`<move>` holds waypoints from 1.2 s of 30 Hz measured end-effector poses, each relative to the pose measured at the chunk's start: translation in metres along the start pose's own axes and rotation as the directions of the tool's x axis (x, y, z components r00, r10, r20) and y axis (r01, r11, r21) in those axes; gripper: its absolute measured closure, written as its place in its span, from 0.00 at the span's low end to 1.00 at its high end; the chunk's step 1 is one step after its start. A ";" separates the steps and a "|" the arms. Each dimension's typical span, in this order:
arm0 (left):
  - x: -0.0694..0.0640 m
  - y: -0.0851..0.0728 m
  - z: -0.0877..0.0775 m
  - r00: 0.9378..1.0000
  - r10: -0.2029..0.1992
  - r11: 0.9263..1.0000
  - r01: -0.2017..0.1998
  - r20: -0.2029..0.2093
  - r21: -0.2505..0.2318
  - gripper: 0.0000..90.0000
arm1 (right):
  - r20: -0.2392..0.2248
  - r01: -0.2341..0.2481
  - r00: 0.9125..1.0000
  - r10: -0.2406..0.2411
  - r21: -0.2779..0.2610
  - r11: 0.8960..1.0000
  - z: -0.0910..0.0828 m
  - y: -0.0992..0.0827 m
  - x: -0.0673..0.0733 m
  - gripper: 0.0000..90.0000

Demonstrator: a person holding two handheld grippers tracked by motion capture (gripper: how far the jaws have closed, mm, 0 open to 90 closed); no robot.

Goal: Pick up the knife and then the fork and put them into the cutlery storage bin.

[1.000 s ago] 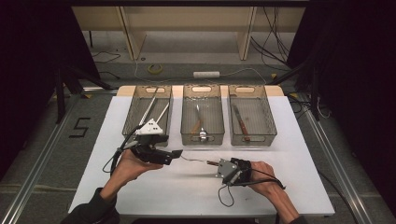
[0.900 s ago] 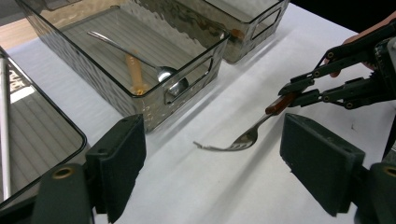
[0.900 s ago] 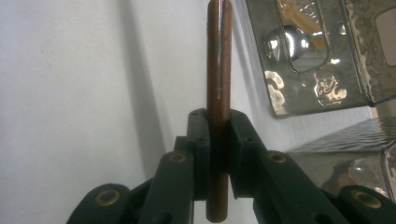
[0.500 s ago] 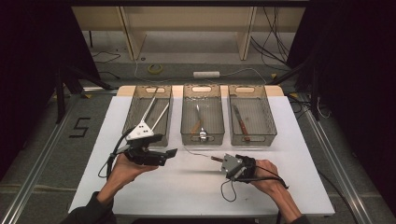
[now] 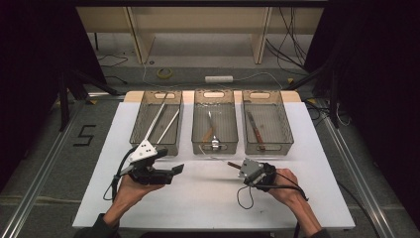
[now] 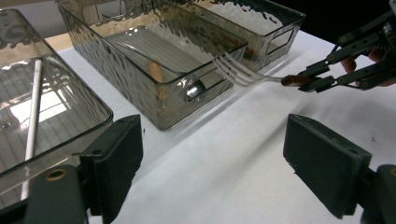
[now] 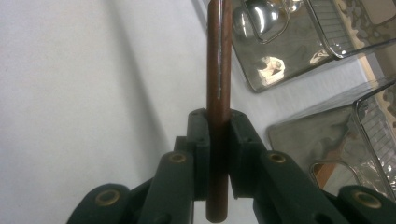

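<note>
Right gripper clamped on fork handle; left gripper wide open and empty.

The right gripper (image 7: 218, 140) held the brown handle of a fork (image 6: 243, 74) tight between its jaws, tines raised above the white worktop (image 5: 208, 198), just before the middle bin (image 5: 214, 144). The left gripper (image 5: 171, 171) stood well apart, jaws spread, gripping nothing, near the left bin (image 5: 148, 139).

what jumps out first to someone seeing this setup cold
Three clear bins stand in a row at the white table's far side, each holding cutlery. In front of the middle one, the right tool clamps the brown handle of a fork, its tines toward that bin. The left tool hangs open nearby.
</note>
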State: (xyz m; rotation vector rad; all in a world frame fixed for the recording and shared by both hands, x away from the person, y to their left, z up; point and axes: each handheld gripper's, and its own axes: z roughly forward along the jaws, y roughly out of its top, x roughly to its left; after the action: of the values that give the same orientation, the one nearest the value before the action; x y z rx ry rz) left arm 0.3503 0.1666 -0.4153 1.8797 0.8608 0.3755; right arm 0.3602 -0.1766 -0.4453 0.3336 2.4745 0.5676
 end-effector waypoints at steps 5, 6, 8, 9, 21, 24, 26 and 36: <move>-0.001 -0.009 -0.002 1.000 -0.004 1.000 0.004 -0.013 -0.017 0.22 | -0.002 -0.022 1.000 0.022 -0.003 1.000 -0.001 -0.003 -0.004 0.90; -0.001 -0.010 -0.002 1.000 -0.002 1.000 0.002 -0.011 -0.012 0.22 | -0.001 -0.032 0.999 0.032 -0.008 0.999 -0.001 -0.003 -0.004 0.90; -0.001 -0.013 -0.003 1.000 -0.001 1.000 0.000 -0.006 -0.007 0.22 | 0.000 -0.047 0.999 0.047 -0.011 0.999 -0.001 -0.004 -0.005 0.90; -0.001 -0.013 -0.003 1.000 0.004 1.000 -0.004 -0.007 -0.008 0.22 | 0.001 -0.049 0.999 0.049 -0.007 0.999 -0.002 -0.004 -0.006 0.90; 0.003 -0.022 -0.011 0.999 0.027 0.999 -0.028 -0.045 -0.026 0.21 | -0.013 -0.147 0.989 0.146 -0.040 0.988 -0.005 -0.007 -0.015 0.90; 0.004 -0.023 -0.012 0.998 0.029 0.999 -0.030 -0.050 -0.028 0.20 | -0.019 -0.177 0.984 0.176 -0.045 0.983 -0.005 -0.006 -0.018 0.90; 0.005 -0.023 -0.013 0.998 0.025 0.999 -0.027 -0.050 -0.031 0.20 | -0.024 -0.186 0.982 0.185 -0.052 0.981 -0.006 -0.006 -0.020 0.90; 0.006 -0.026 -0.016 0.999 0.002 0.999 -0.004 -0.047 -0.050 0.20 | -0.045 -0.276 0.961 0.273 -0.087 0.957 -0.010 -0.001 -0.029 0.90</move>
State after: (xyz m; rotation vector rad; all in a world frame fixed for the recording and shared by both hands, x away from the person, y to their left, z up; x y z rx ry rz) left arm 0.3348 0.1883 -0.4311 1.8324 0.8723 0.4411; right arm 0.3775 -0.1911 -0.4244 0.6419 2.4392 0.8042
